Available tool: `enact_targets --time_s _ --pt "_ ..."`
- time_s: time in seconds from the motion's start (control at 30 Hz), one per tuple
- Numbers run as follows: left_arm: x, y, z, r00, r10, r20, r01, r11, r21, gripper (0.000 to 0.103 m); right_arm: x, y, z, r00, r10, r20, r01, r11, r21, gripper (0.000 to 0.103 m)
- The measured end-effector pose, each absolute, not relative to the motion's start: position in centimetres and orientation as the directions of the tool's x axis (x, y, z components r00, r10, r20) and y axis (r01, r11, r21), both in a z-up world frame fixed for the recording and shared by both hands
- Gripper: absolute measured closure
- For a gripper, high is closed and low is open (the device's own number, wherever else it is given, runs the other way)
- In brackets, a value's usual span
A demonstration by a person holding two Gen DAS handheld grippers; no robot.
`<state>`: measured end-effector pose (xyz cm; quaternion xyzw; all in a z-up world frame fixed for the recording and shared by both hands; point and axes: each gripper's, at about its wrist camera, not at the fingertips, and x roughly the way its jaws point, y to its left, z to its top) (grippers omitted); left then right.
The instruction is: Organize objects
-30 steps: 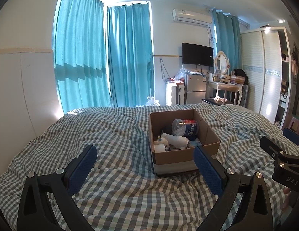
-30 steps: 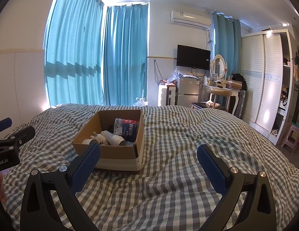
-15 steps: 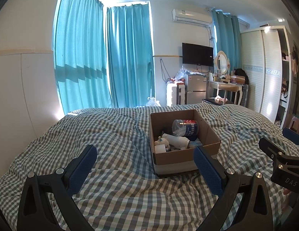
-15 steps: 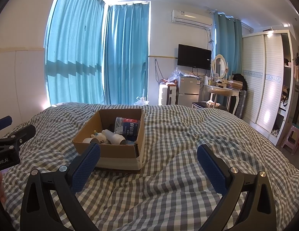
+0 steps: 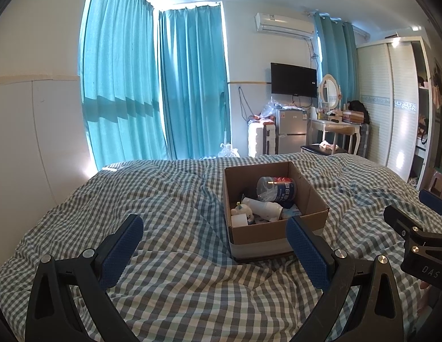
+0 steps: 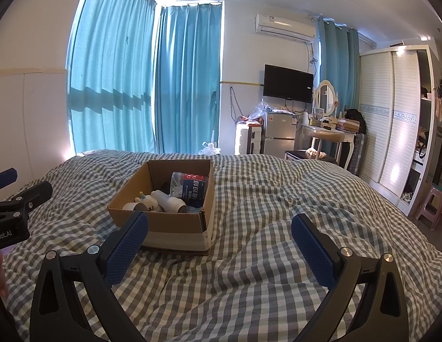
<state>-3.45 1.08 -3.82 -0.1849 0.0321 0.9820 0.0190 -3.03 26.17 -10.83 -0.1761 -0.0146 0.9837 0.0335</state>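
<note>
An open cardboard box (image 5: 277,230) sits on the checked bed cover (image 5: 178,199). It also shows in the right wrist view (image 6: 175,228). Inside lie a clear bottle with a blue label (image 5: 277,189), a white bottle on its side (image 5: 263,208), a small white unicorn toy (image 5: 242,211) and other small things. My left gripper (image 5: 213,242) is open and empty, held above the bed in front of the box. My right gripper (image 6: 219,240) is open and empty, to the right of the box. Each gripper shows at the edge of the other's view.
Teal curtains (image 5: 152,85) hang behind the bed, with a white wall panel (image 5: 30,142) at the left. A fridge (image 5: 292,134), a dressing table (image 5: 334,131) and a white wardrobe (image 5: 391,108) stand beyond the bed's far right. A pink stool (image 6: 431,202) stands on the floor.
Both views have drifted very slightly; the box and its contents have not moved. Both grippers stay open and empty.
</note>
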Motion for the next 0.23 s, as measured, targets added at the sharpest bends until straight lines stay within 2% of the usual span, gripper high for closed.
enact_targets --time_s 0.23 --pt "-3.24 0.81 -3.93 -0.935 0.033 -0.352 -0.053 -0.998 0.046 0.0 -3.07 26.22 -10.92 -0.935 0.069 -0.348 -0.06 -0.998 -0.037 0.002"
